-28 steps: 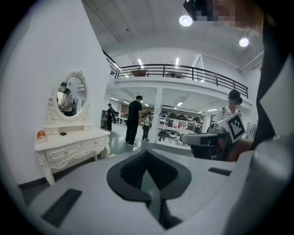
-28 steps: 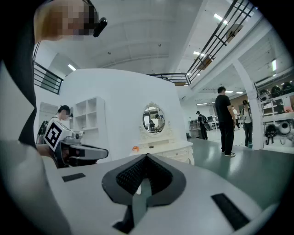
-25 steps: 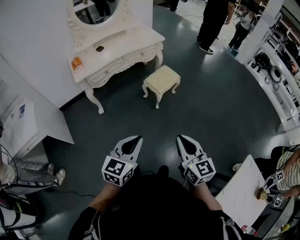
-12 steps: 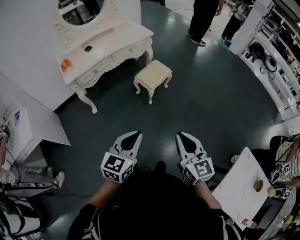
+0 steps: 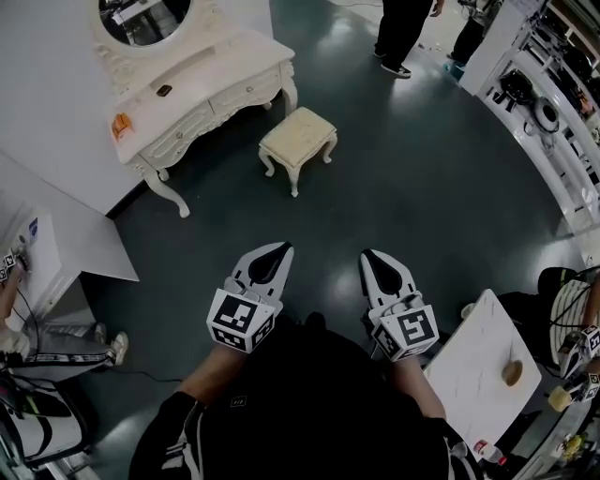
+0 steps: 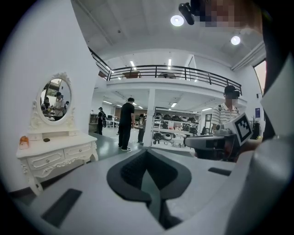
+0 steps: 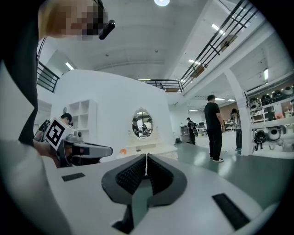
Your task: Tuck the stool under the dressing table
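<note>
A small cream stool (image 5: 297,142) with carved legs stands on the dark floor, just in front of the white dressing table (image 5: 201,97) (image 6: 53,158) (image 7: 149,148) with its oval mirror (image 5: 143,16). The stool is out from under the table. My left gripper (image 5: 278,248) (image 6: 147,151) and right gripper (image 5: 370,253) (image 7: 146,157) are held side by side in front of my body, well short of the stool. Both are shut with nothing between the jaws. The stool is hidden behind the jaws in both gripper views.
A white cabinet (image 5: 42,251) stands at the left, with a seated person (image 5: 37,347) beside it. A small white table (image 5: 483,375) is at the lower right. People (image 5: 405,33) stand beyond the stool, and white shelving (image 5: 548,103) lines the right side.
I have walked forward; the stool and dressing table have shifted left and up in the head view. Both grippers stay shut and side by side.
</note>
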{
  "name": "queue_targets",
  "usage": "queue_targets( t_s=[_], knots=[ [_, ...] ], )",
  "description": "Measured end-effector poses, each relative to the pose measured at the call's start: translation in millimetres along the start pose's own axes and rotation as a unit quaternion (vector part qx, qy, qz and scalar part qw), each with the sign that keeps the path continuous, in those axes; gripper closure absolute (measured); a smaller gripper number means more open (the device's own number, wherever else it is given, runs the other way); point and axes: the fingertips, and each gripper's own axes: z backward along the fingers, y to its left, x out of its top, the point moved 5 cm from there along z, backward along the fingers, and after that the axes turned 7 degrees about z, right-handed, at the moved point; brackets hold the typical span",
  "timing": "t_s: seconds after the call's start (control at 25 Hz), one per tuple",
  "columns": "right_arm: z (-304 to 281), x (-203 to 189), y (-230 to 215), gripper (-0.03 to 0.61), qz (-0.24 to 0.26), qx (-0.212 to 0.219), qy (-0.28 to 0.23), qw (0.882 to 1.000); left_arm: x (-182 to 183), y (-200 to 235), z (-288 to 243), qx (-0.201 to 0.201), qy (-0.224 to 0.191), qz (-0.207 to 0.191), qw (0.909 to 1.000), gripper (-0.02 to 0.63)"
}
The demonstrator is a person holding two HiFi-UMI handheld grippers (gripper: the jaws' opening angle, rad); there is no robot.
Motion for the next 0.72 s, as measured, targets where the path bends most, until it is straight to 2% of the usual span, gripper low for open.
queue_targets(
  t_s=[0.2, 0.4, 0.72],
  knots=[
    [-9, -7, -16, 0.557, -0.012, 0.006, 0.009, 1.000, 0, 5, -15, 0.009, 0.004, 0.005, 0.9999, 0.607],
    [-45, -16, -31, 0.557, -0.023, 0.018, 0.025, 0.999, 4, 37, -37, 0.021, 0.004, 0.018, 0.9996, 0.607],
    [-126, -7, -79, 0.557, -0.012, 0.017, 0.038, 0.999, 28, 95, -106, 0.010, -0.005, 0.020, 0.9997, 0.607]
  ],
)
